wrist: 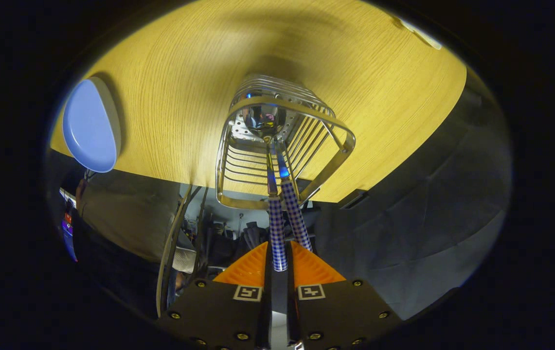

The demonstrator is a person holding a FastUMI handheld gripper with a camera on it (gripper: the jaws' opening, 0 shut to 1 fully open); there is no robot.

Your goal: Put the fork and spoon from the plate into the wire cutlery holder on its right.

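Note:
I look down from above into the wire cutlery holder, which stands on the wooden table. Two utensils with blue-checked handles stand in it. One handle runs back between my fingers, and my gripper is shut on its end. The second handle leans just right of it, free of the fingers. A shiny spoon bowl lies at the holder's bottom; I cannot tell which handle belongs to it. The blue plate sits far left of the holder, with nothing showing on it.
The table's near edge runs under the holder's rim. Below it on the left are a person's beige garment and a hanging cable. Grey cloth lies to the right.

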